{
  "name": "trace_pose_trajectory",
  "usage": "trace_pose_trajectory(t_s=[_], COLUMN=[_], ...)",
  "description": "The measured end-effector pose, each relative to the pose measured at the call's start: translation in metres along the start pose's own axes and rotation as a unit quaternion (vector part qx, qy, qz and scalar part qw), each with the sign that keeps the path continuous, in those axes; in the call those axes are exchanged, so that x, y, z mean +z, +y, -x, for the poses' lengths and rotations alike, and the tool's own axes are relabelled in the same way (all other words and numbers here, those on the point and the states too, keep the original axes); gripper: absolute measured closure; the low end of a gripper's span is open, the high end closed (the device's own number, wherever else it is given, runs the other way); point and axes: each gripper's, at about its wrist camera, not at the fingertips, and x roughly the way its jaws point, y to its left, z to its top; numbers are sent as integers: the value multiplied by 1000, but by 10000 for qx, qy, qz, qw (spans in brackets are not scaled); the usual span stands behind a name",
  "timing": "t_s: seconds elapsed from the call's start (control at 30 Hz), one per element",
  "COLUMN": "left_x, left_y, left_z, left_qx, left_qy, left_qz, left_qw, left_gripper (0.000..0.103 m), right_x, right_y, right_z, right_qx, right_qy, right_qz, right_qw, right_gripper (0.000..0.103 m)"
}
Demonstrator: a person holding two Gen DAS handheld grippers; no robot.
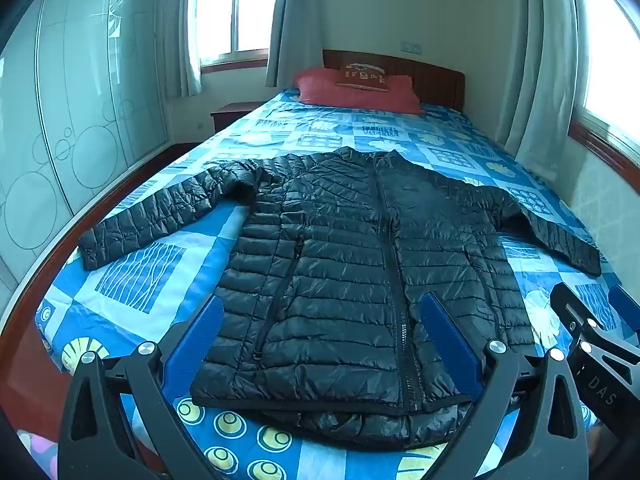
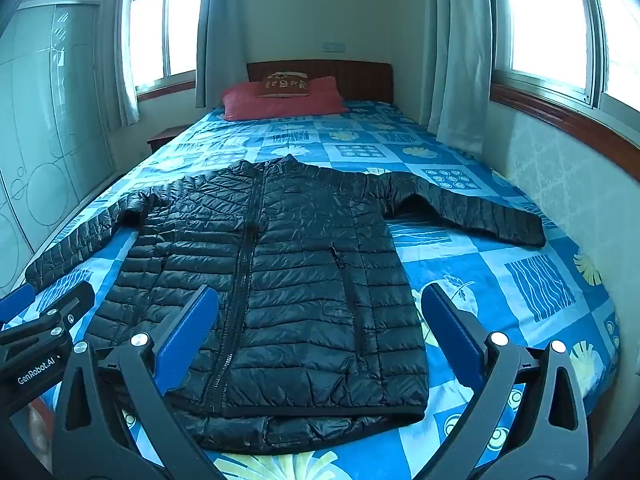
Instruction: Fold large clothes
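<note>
A black quilted puffer jacket [image 1: 340, 264] [image 2: 280, 280] lies flat and zipped on the bed, front up, collar toward the headboard, both sleeves spread out to the sides. My left gripper [image 1: 320, 320] hovers open above the jacket's hem, left of the zip, with nothing between its blue pads. My right gripper [image 2: 320, 312] also stands open, above the hem on the jacket's right half. In the left wrist view the right gripper [image 1: 596, 308] shows at the right edge; in the right wrist view the left gripper [image 2: 48, 300] shows at the left edge. Neither touches the fabric.
The bed has a blue patterned sheet [image 1: 140, 276] [image 2: 520, 280], with a red pillow [image 1: 352, 92] [image 2: 280, 100] and a small cushion by the wooden headboard. A glass-fronted wardrobe [image 1: 80, 120] stands left, a wall with windows and curtains [image 2: 560, 160] right. A nightstand [image 1: 232, 114] sits far left.
</note>
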Motion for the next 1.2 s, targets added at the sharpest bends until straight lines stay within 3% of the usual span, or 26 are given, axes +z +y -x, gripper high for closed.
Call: trace_pose_trajectory(t_s=[1.2], left_x=[-2], left_y=[4], left_z=[0], left_qx=[-8], left_qy=[18], left_qz=[25], left_qw=[10000], left_gripper=[5], right_x=[-3], right_y=[3], right_z=[0], right_qx=[10], right_qy=[38], right_qz=[-4], right_qw=[10000], right_gripper=[2])
